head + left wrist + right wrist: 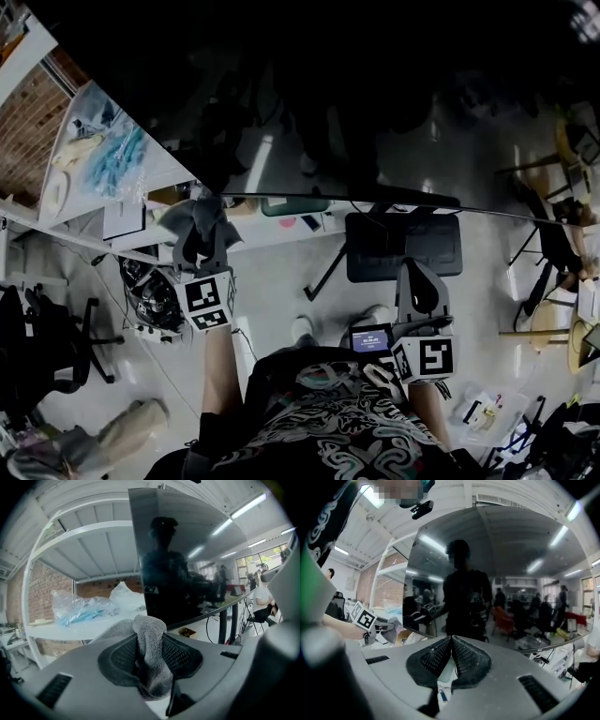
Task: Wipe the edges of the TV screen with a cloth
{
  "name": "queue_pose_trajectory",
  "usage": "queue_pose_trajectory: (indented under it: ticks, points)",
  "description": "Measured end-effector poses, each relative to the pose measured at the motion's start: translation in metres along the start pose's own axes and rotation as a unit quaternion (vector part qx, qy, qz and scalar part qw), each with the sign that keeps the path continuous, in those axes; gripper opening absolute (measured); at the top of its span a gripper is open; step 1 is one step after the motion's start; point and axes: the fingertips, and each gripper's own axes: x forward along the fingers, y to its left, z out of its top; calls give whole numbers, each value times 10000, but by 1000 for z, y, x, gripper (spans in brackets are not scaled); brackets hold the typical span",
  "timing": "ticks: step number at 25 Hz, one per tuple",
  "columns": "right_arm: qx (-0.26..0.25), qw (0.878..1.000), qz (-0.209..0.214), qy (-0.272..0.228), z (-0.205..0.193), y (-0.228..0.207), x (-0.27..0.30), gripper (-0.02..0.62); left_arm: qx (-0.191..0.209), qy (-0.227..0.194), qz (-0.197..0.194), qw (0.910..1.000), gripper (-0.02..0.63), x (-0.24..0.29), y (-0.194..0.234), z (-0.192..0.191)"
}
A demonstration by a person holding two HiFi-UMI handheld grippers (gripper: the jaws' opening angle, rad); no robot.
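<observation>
The TV screen point(328, 94) is a large dark panel that fills the top of the head view, with its lower edge slanting across the middle. A grey cloth point(192, 220) is bunched at the screen's lower left corner, and my left gripper point(201, 246) is shut on it. In the left gripper view the cloth point(149, 634) bulges up between the jaws, right by the screen's point(197, 564) left edge. My right gripper point(419, 281) hangs lower at the right, off the screen. Its jaws point(451, 641) are shut with nothing between them, facing the reflective screen point(511, 573).
A white shelf point(141, 159) with plastic bags point(112, 155) stands just left of the TV. Below the screen is a black office chair point(403, 244), and another chair point(47, 347) sits at far left. A clear bin point(487, 412) lies on the floor at lower right.
</observation>
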Motion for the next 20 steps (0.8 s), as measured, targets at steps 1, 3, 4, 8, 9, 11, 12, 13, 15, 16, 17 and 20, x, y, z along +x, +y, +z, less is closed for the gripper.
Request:
queue_pose_trajectory:
  ticks: [1,3,4,8,9,11,12,13,15,16,17,20]
  points:
    - [-29,10000,13,28,-1,1,0,29,-10,20,-11,10000,141,2,0,-1]
    - [-56,9999,1,97,-4,1,0,29,19,63,-64,10000,141,6,-2,-4]
    - [-50,9999,-12,152,-6,1,0,29,26,76,-93,9999,141,7,-4,-5]
    - [-71,9999,-43,140,-5,1,1,29,2,47,-158,9999,141,15,-7,-3]
    - [-78,9998,-59,145,-5,0,1,29,8,37,-179,9998,141,17,-9,-2]
    - [-79,9998,-90,167,-6,-1,0,29,2,6,-210,9998,141,22,-12,-1]
    - [-78,9998,-98,172,-7,-2,0,29,-9,-16,-211,9998,141,24,-12,1]
    - [-79,9998,-101,173,-7,-3,1,29,-20,-31,-208,9998,141,27,-13,2]
    - [-71,9998,-97,175,-8,-4,1,29,-37,-31,-216,9998,142,30,-14,4]
    - [-56,9998,-92,181,-8,-4,1,29,-46,-20,-229,9997,143,31,-15,3]
    - [-37,9998,-88,190,-9,-4,1,29,-57,-8,-246,9997,143,31,-16,3]
    - [-19,9998,-45,197,-9,-3,4,29,-67,7,-293,9995,143,34,-16,3]
